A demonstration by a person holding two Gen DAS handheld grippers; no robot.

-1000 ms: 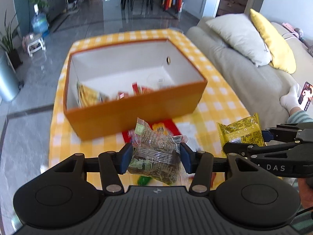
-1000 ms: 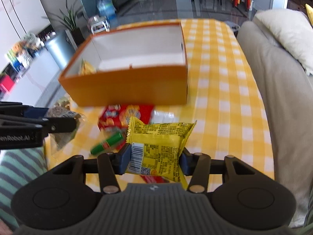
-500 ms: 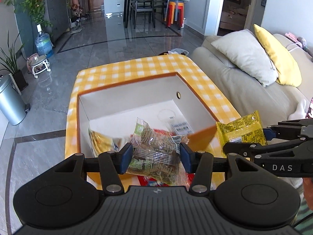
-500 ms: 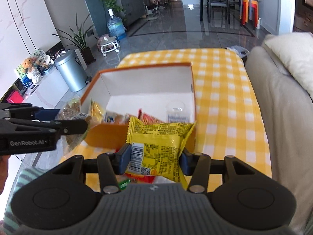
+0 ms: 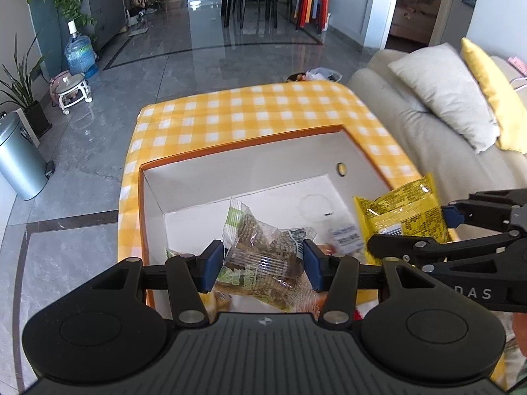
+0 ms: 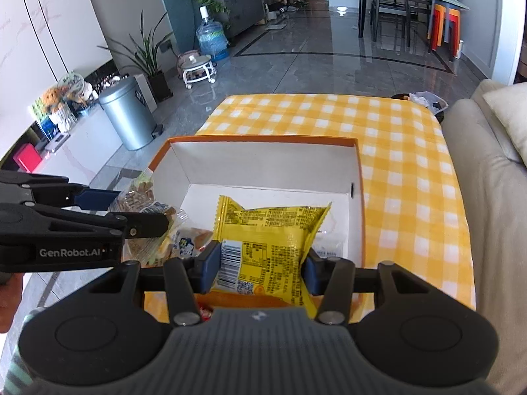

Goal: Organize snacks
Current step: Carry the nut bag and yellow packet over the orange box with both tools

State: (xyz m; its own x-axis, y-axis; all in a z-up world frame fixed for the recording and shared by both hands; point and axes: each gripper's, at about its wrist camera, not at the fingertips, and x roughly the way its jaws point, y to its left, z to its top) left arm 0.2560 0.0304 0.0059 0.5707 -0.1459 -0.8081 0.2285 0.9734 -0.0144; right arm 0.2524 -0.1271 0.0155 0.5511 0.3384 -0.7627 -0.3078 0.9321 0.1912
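From my left wrist camera, my left gripper point(image 5: 260, 265) has its jaws pinching a clear packet of brown biscuits point(image 5: 262, 255) with green print, held above the near end of an open orange box point(image 5: 250, 141) with a white inside. The box sits on a tabletop point(image 5: 250, 108) covered in yellow and white check. A few other wrapped snacks lie on the box floor under the packet, mostly hidden. At the right, my right gripper point(image 5: 408, 227) comes in from the side, its jaws pinching a yellow snack packet point(image 5: 400, 210) over the box's right wall. A beige sofa point(image 5: 438, 141) with a grey cushion stands to the right of the tabletop. From my right wrist camera, my right gripper point(image 6: 260, 265) has its jaws pressed on both sides of the yellow snack packet point(image 6: 268, 247), held over the near part of the orange box point(image 6: 263, 140). At the left, my left gripper point(image 6: 141, 210) holds the clear packet of brown biscuits point(image 6: 138, 192) over the box's left wall. A silver bin point(image 6: 126, 117) stands on the floor far left.
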